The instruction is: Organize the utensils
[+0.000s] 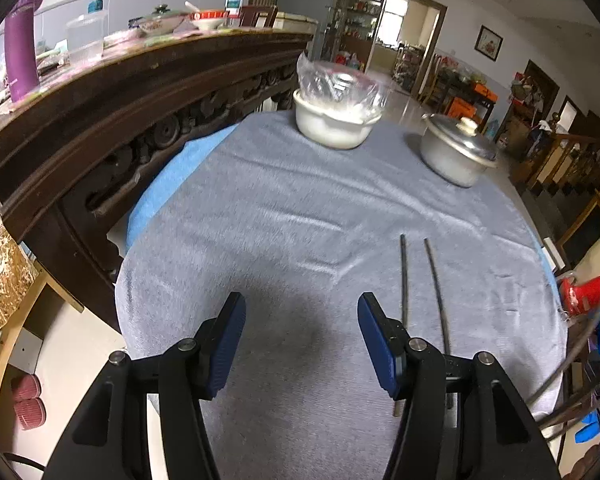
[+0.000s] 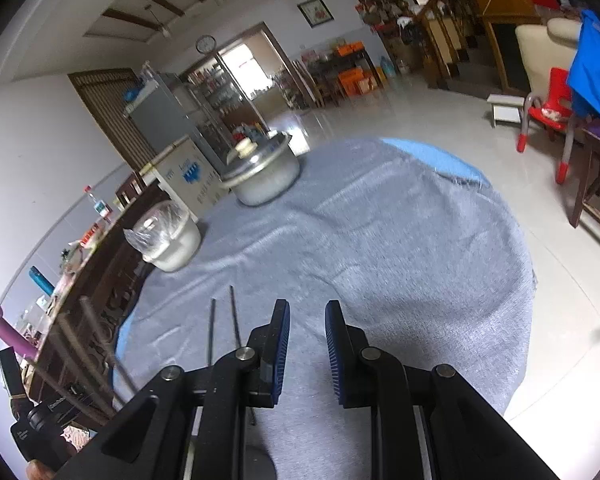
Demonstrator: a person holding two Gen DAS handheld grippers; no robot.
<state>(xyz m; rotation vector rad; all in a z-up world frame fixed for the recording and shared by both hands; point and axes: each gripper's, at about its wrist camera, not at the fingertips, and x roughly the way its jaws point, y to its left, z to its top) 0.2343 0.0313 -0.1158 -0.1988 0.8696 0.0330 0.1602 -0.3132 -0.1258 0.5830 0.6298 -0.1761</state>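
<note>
1. Where the grey cloth (image 1: 300, 208) nears the table's front edge, you have two chopsticks (image 1: 404, 280) lying side by side.
2. Your left gripper (image 1: 300, 344) gapes wide, empty, just left of them.
3. Your right gripper (image 2: 307, 344) stands narrowly parted, gripping nothing.
4. Two pots sit by the far edge: one white pot (image 1: 332, 128), one lidded metal pot (image 1: 456, 152).
5. No writing is legible.

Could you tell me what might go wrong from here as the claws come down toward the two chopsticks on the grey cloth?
1. The chopsticks are thin and lie flat on the soft, wrinkled grey cloth, so a claw may pinch fabric or push one aside.
2. They lie close together, apart from each other; the left claw, open and empty, sits beside them and could knock one askew.
3. The right claw has only a narrow gap, so it might straddle neither cleanly.
</note>
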